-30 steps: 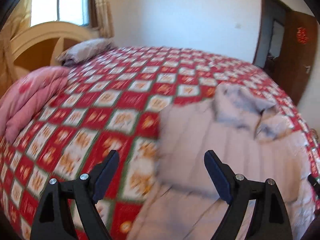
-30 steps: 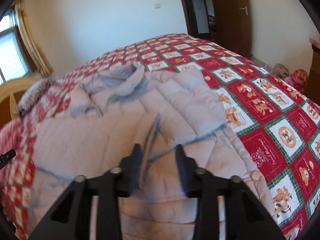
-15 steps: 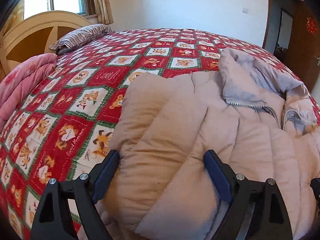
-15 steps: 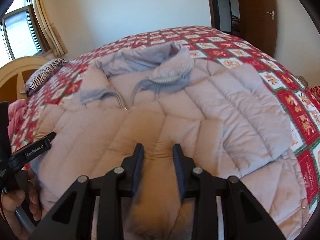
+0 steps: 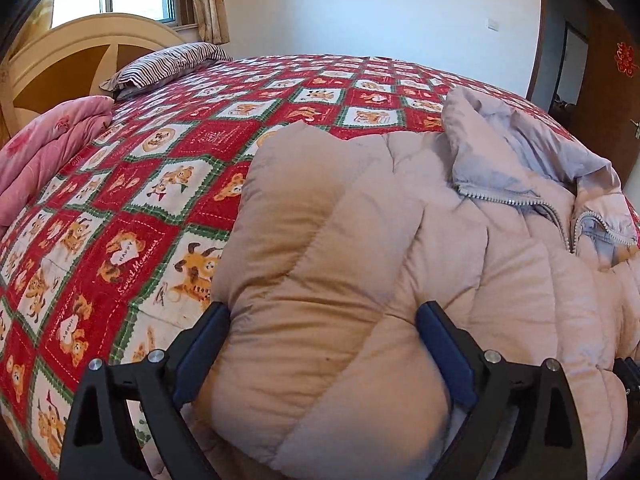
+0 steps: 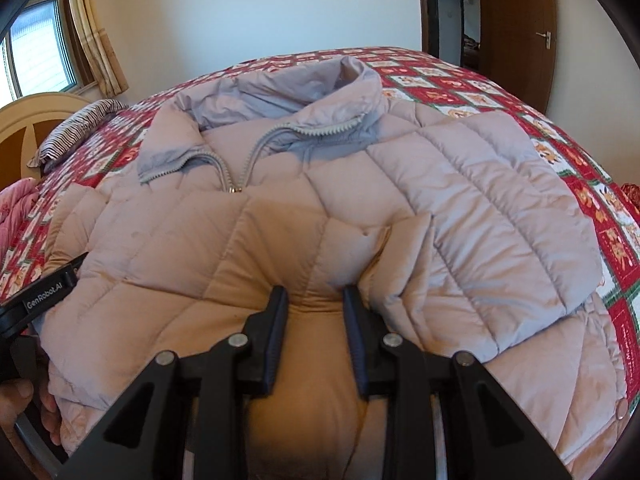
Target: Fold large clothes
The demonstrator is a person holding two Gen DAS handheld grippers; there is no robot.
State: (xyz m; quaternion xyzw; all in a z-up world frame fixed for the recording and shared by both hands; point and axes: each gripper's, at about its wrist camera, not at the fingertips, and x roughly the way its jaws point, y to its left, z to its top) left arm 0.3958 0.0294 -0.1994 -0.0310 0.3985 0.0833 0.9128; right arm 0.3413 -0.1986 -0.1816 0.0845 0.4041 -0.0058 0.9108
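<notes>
Right now the puffy pink jacket (image 6: 460, 184) is lying spread across the red patterned bedspread (image 5: 168, 184), filling the middle and right of the left wrist view and nearly all of the right wrist view. Its collar (image 6: 304, 88) is sitting toward the top centre of the right view, zip (image 6: 240, 168) partly undone just below it. One folded sleeve (image 5: 320, 248) is bulging up in the lower centre of the left view, and the left gripper (image 5: 322, 344) is straddling it with its jaws spread wide; they have just been opening further, and the padding is swelling between them, brushing the fingers but not squeezed (released, by the look of it). Over in the right view, the right gripper (image 6: 315, 322) is clenching a ridge of the jacket's quilting at the bottom centre, fabric puckering up between the narrow jaws. At the lower left edge of that view a hand (image 6: 24, 404) is showing, wrapped on the other tool's handle. Further out, a striped pillow (image 5: 168, 64) is resting by the curved headboard (image 5: 72, 52) at the upper left, and a pink quilt (image 5: 44, 148) is bunching along the left edge. A brown door (image 6: 516, 28) is standing at the upper right.
</notes>
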